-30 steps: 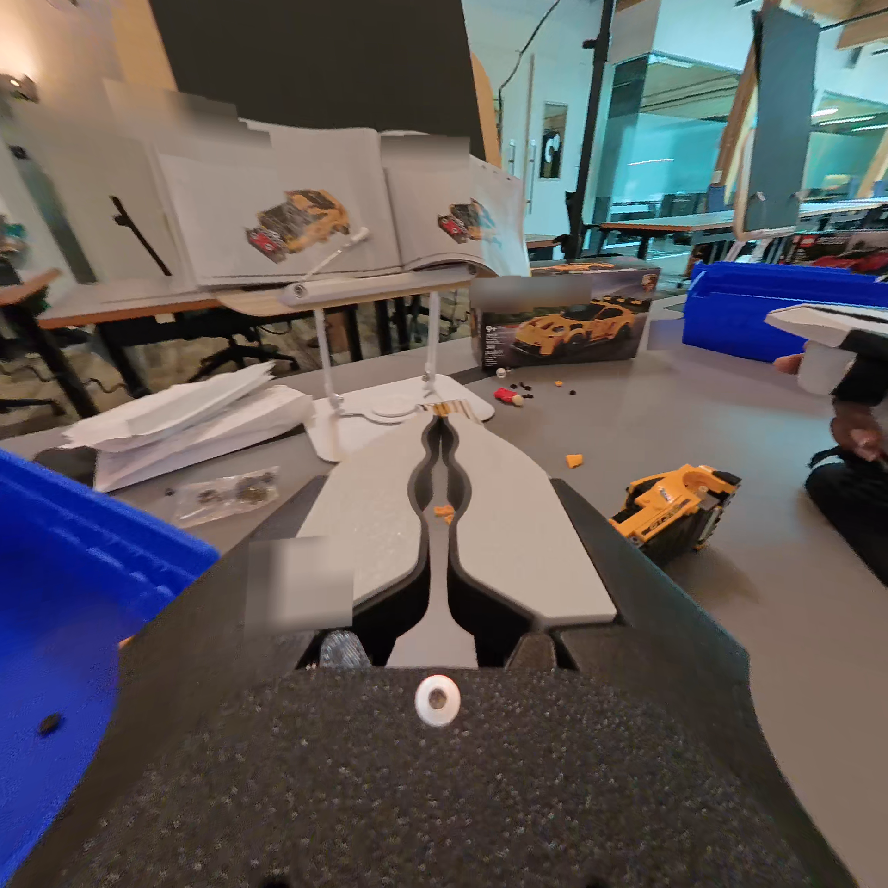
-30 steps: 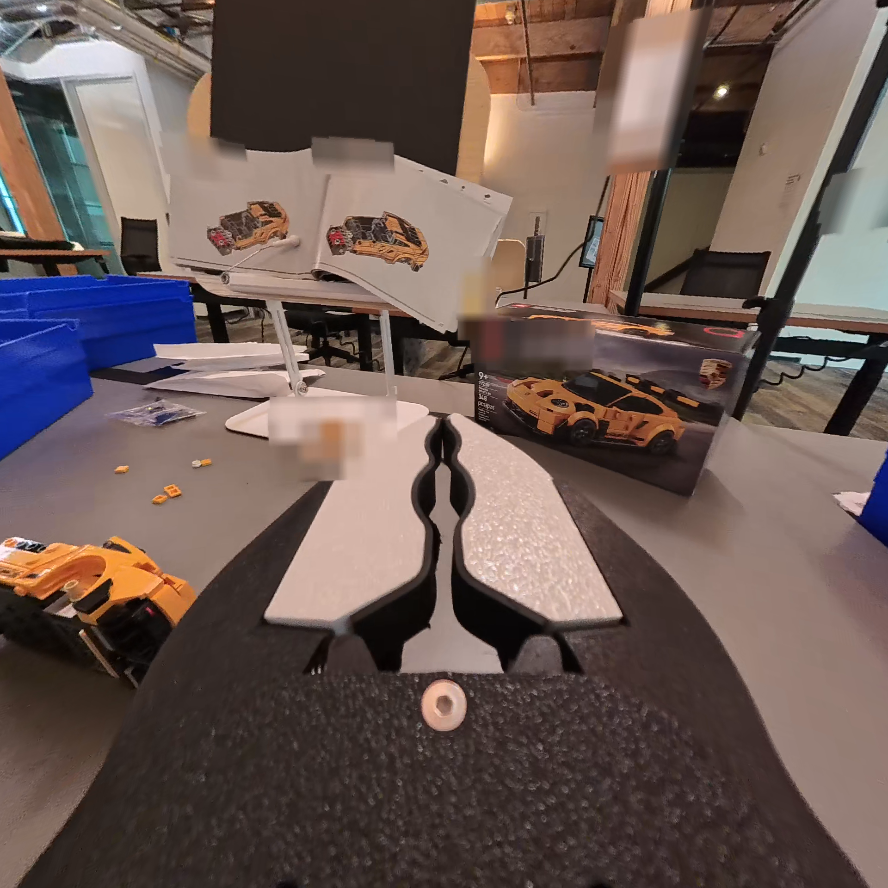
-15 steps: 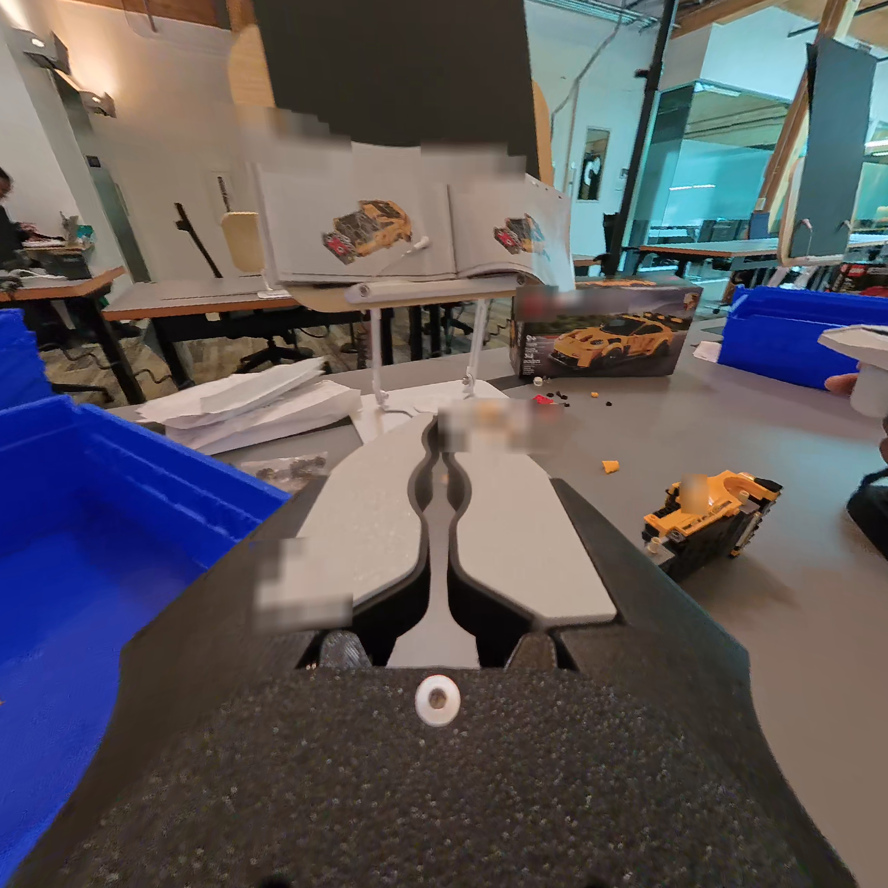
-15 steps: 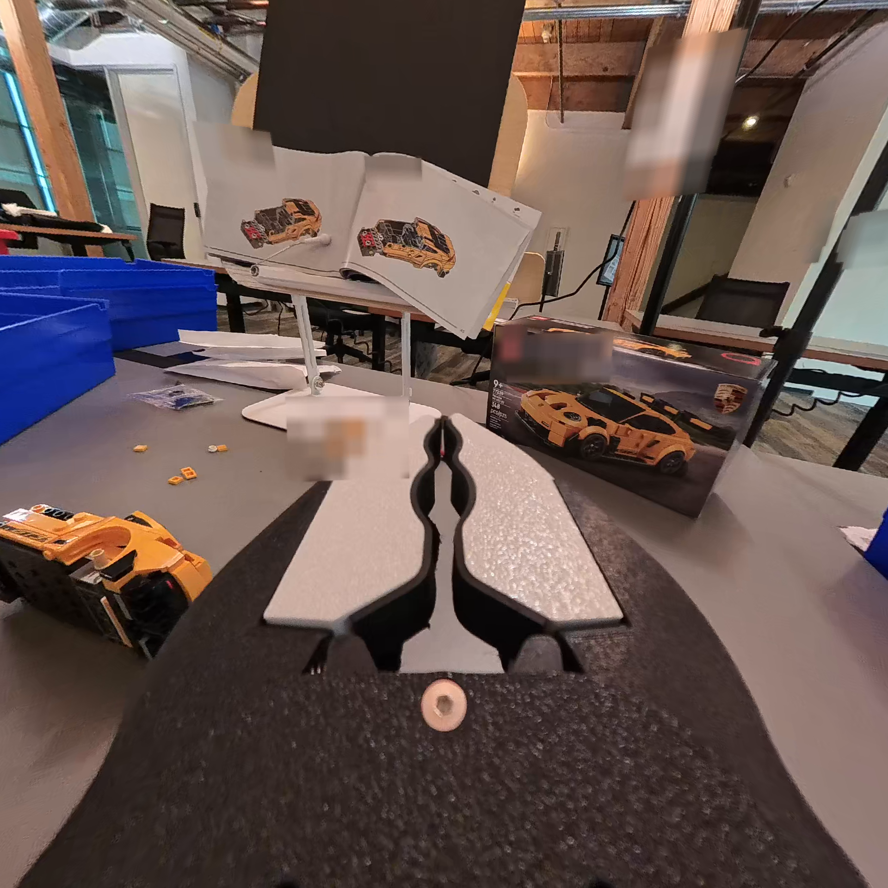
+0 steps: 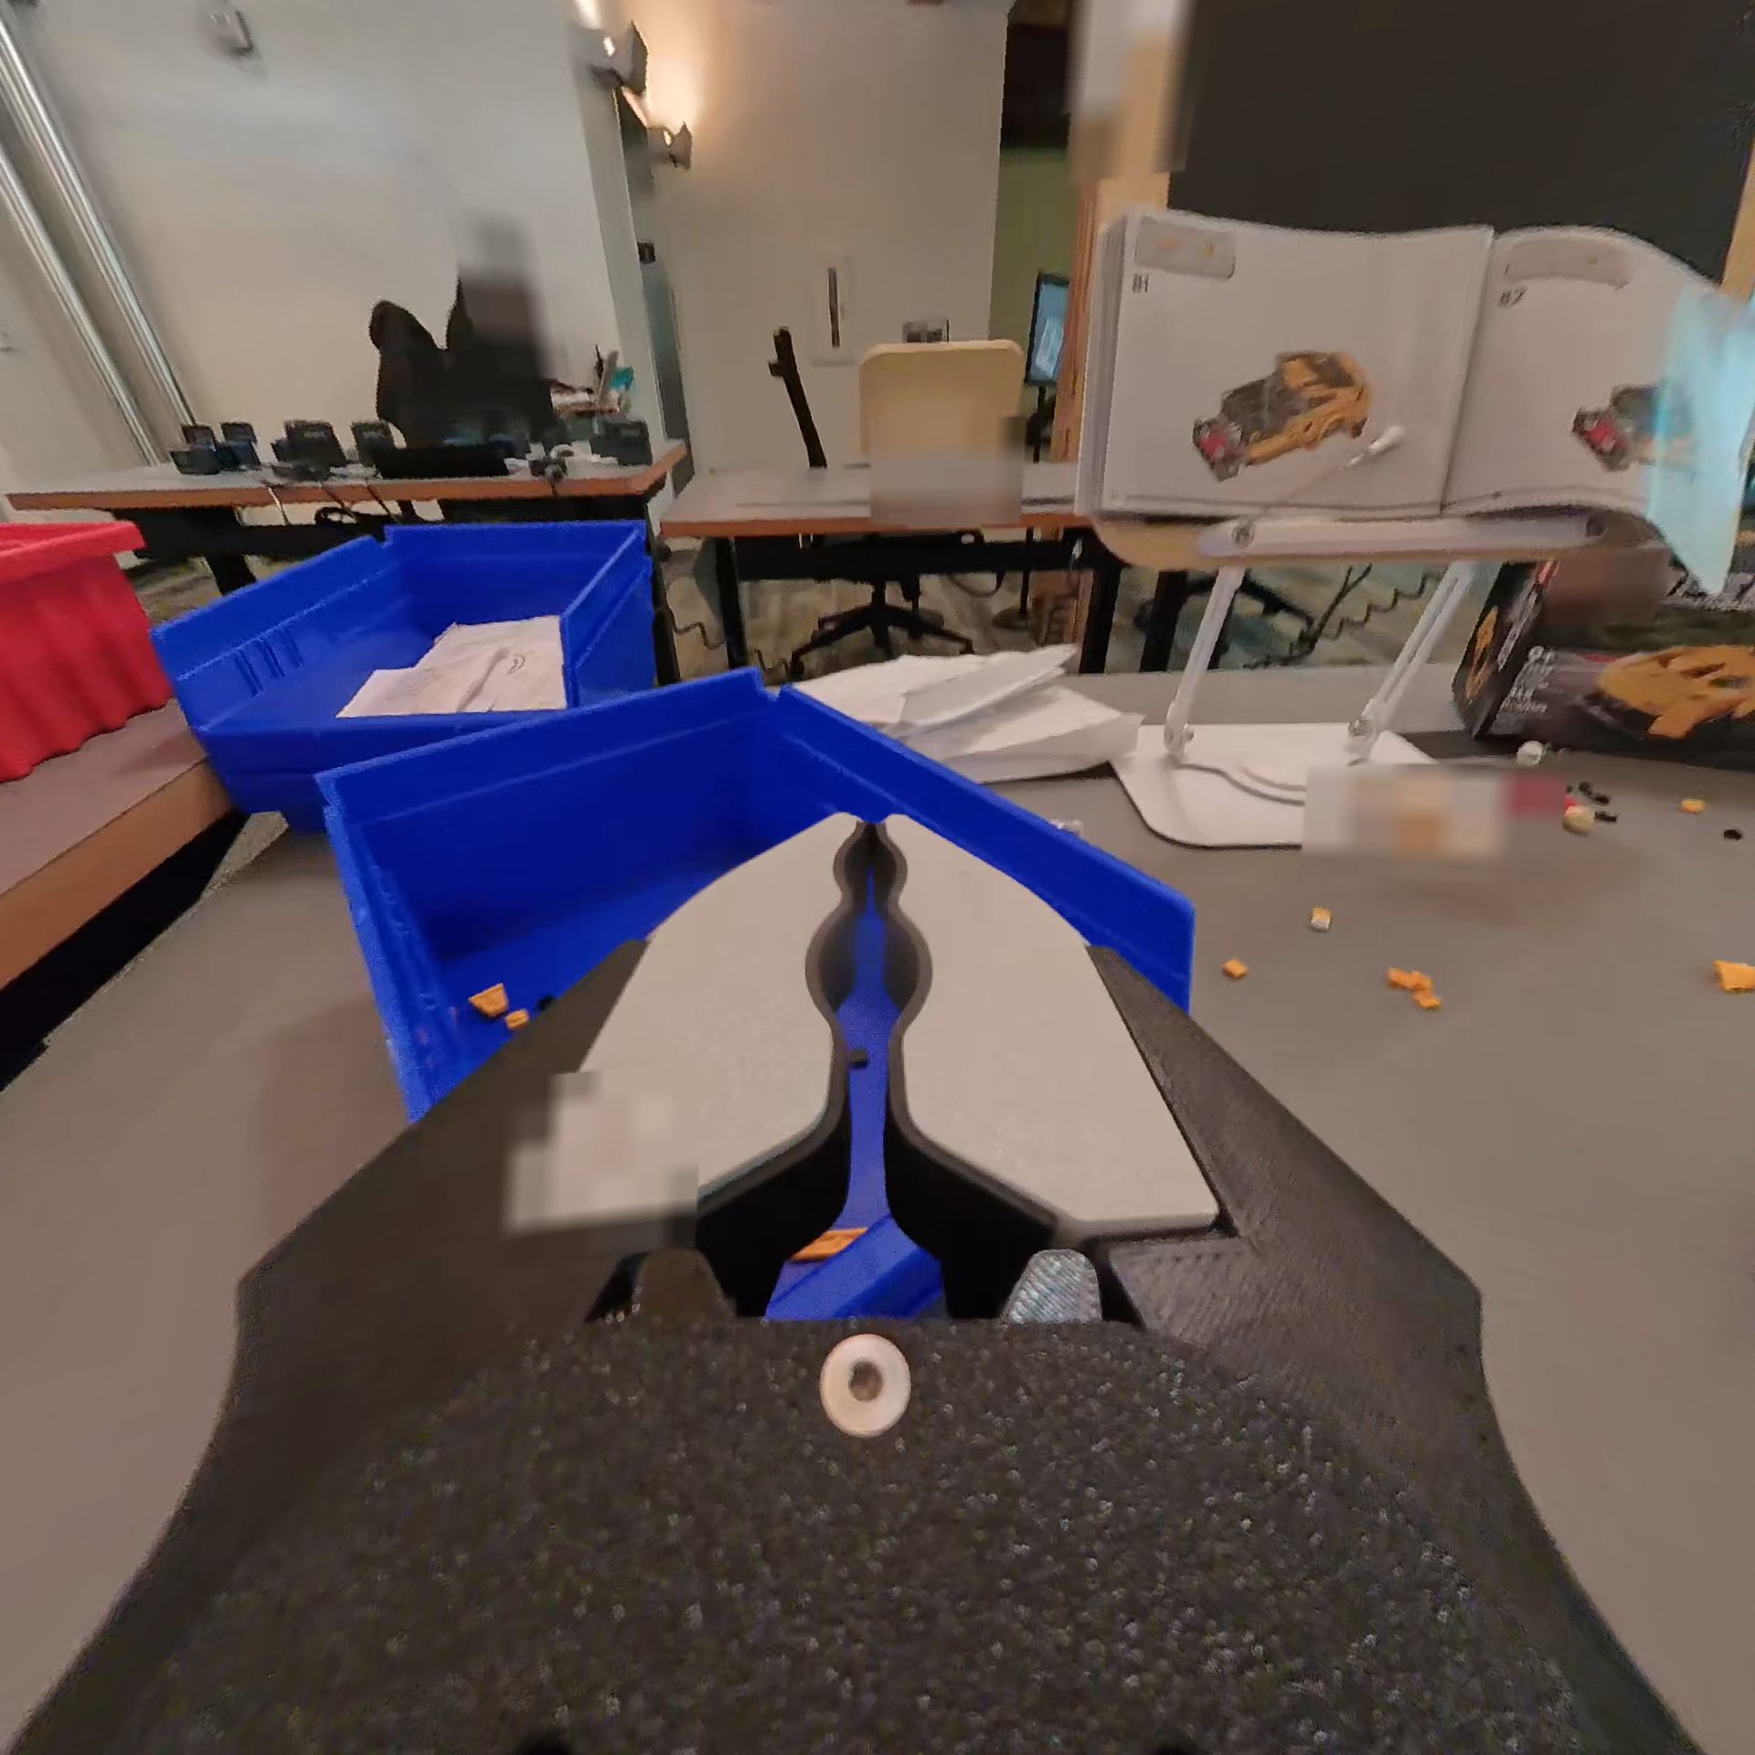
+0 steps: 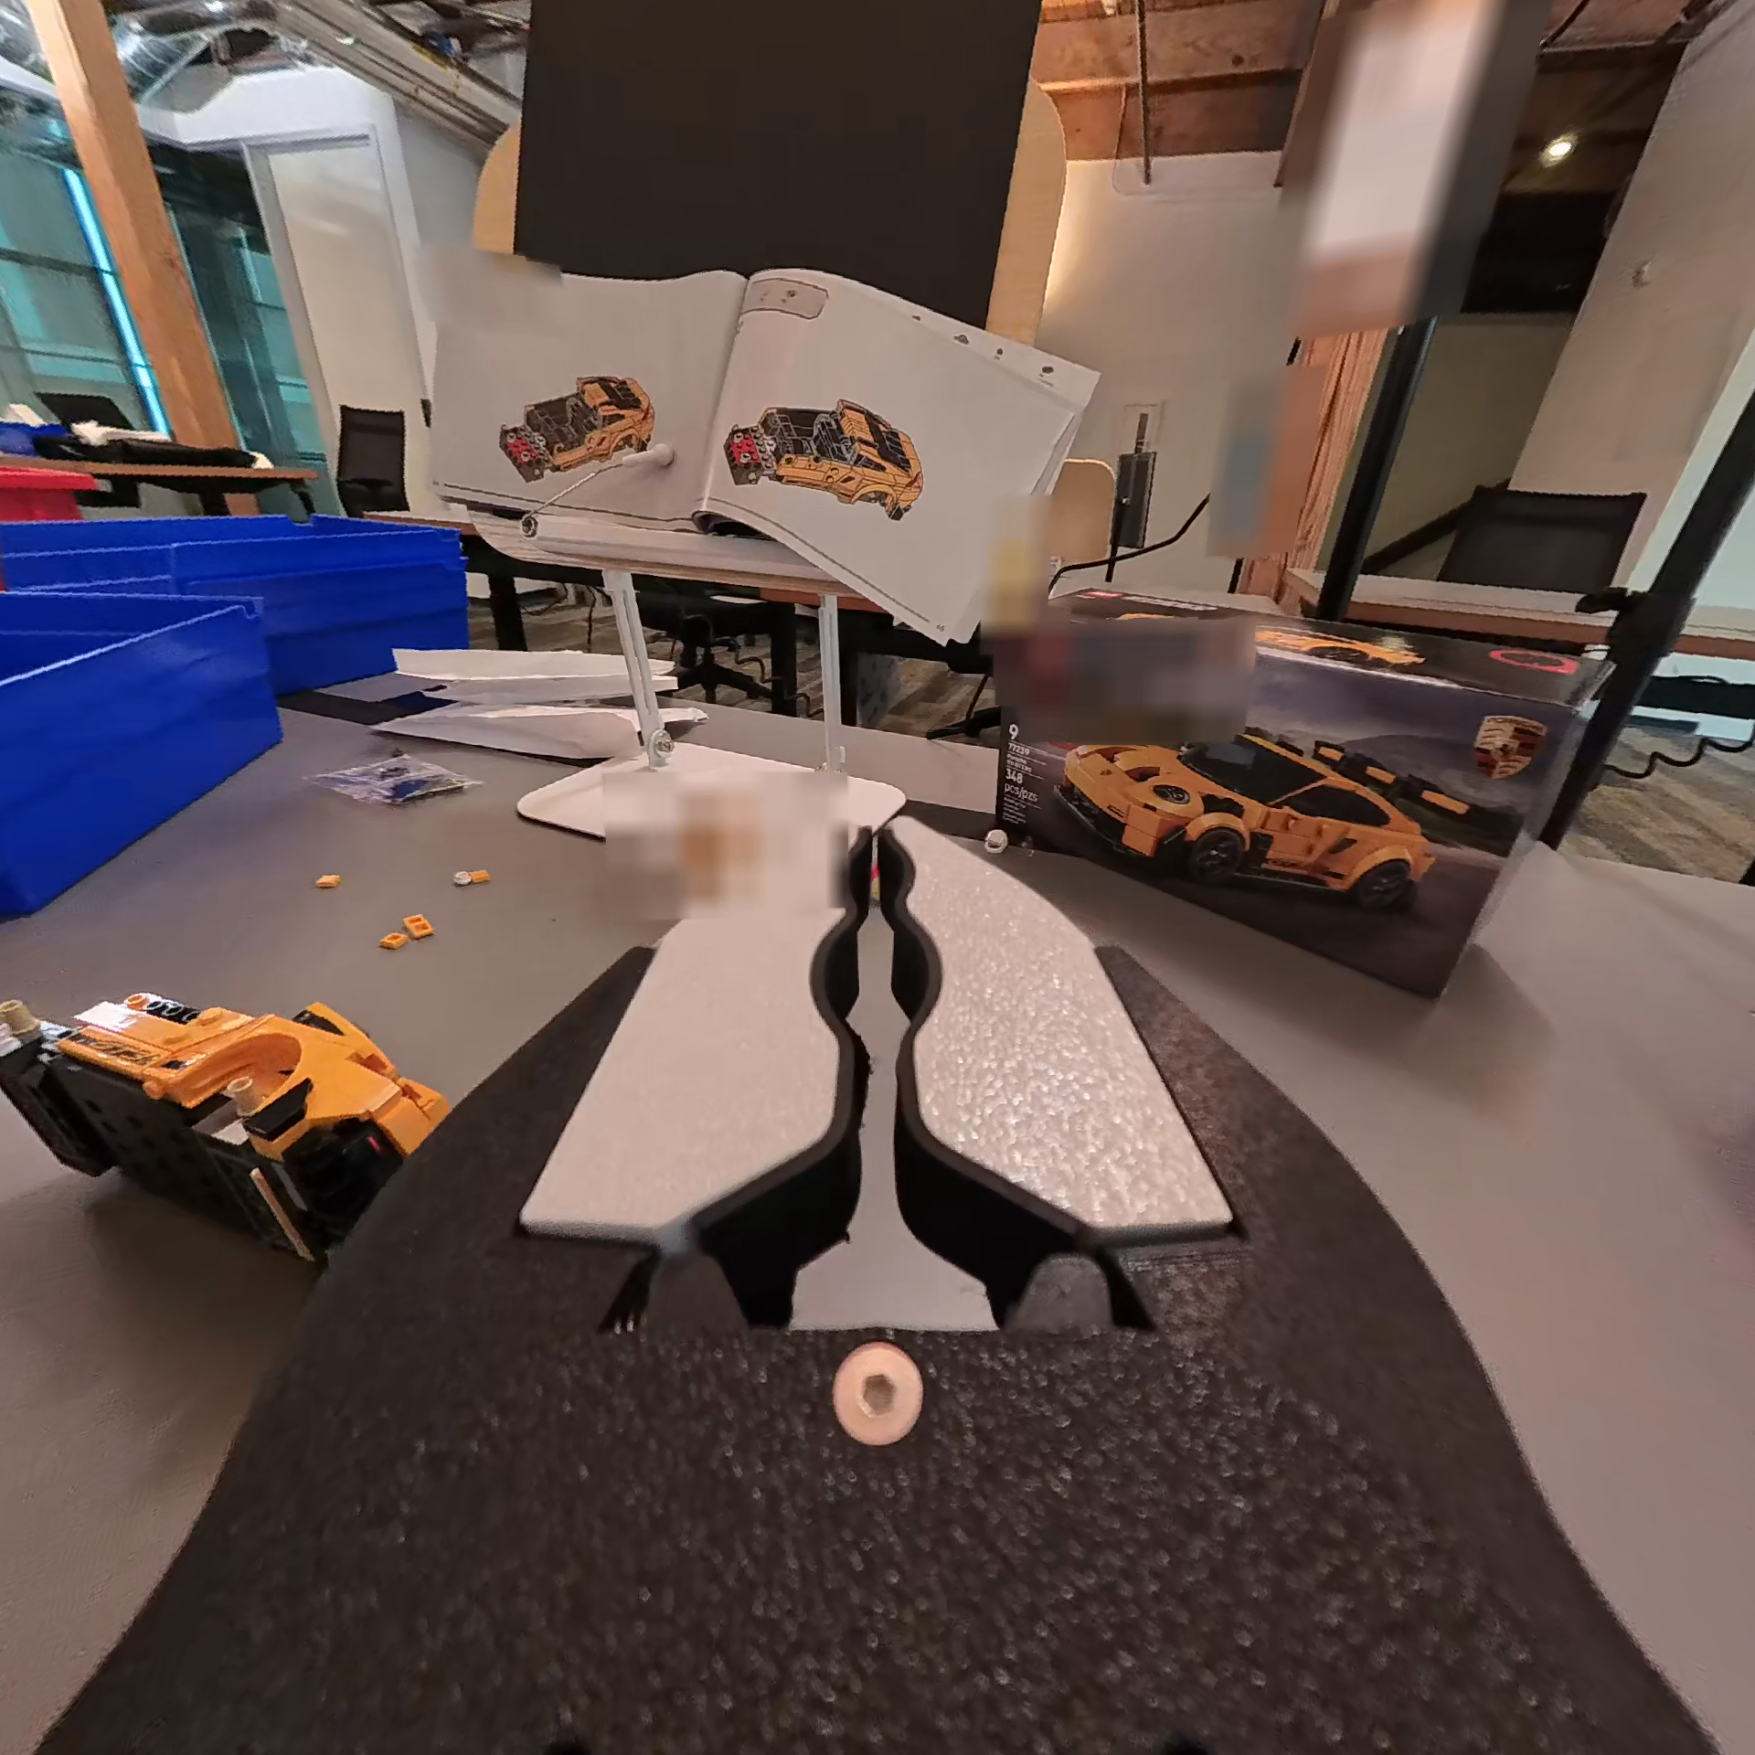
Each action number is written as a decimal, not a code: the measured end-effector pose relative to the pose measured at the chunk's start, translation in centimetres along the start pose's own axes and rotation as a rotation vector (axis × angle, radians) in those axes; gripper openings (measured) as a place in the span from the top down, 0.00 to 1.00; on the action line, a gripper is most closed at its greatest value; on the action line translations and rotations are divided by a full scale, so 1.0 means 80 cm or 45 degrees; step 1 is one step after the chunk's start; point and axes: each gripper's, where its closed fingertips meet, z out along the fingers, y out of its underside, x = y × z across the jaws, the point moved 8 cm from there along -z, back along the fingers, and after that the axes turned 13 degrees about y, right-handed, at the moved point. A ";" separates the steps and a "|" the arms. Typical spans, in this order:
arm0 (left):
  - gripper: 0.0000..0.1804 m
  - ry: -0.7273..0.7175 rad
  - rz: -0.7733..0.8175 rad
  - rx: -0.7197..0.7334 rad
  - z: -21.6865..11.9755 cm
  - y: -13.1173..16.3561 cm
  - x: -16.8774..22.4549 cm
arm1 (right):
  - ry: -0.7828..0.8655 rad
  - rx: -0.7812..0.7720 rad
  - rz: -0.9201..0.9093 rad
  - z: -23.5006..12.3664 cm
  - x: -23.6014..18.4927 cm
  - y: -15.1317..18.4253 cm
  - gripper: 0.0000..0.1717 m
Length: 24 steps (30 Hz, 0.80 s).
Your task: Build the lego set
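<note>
My left gripper [image 5: 869, 832] is shut with nothing between its tips. It hovers over the near blue bin [image 5: 665, 807], which has a few small orange pieces [image 5: 491, 1000] on its floor. My right gripper [image 6: 872, 843] is shut and holds nothing, with only a hairline slit at the tips. It hangs over the grey table [image 6: 1424, 1092], pointing at the white book stand's base [image 6: 570, 798]. A partly built orange and black toy car [image 6: 218, 1092] lies on the table to its left. Loose orange pieces [image 6: 408, 931] lie beyond the car.
An open instruction booklet [image 6: 760, 418] rests on the stand. The toy's box [image 6: 1282, 788] stands at the right. A second blue bin [image 5: 380, 617] holds white paper. White paper bags [image 5: 997, 712] and a small clear bag [image 6: 394, 779] lie at the back. Orange bits [image 5: 1410, 983] dot the table.
My left gripper has swung left from above the table to over the blue bin; the toy car and the other gripper left its view. My right gripper shifted only slightly. Both stayed shut.
</note>
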 end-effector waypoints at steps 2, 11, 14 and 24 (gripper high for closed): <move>1.00 0.003 0.007 -0.107 0.000 -0.001 -0.010 | -0.014 -0.008 0.014 0.000 0.000 0.000 1.00; 0.95 0.185 0.237 -0.958 0.057 -0.001 -0.063 | -0.074 -0.041 0.076 0.000 -0.001 0.002 1.00; 0.94 0.337 0.410 -1.385 0.092 0.019 -0.085 | -0.093 -0.058 0.075 0.000 -0.003 0.003 1.00; 0.87 0.437 0.348 -1.956 0.161 0.093 -0.130 | -0.122 -0.090 0.051 0.001 -0.005 0.008 1.00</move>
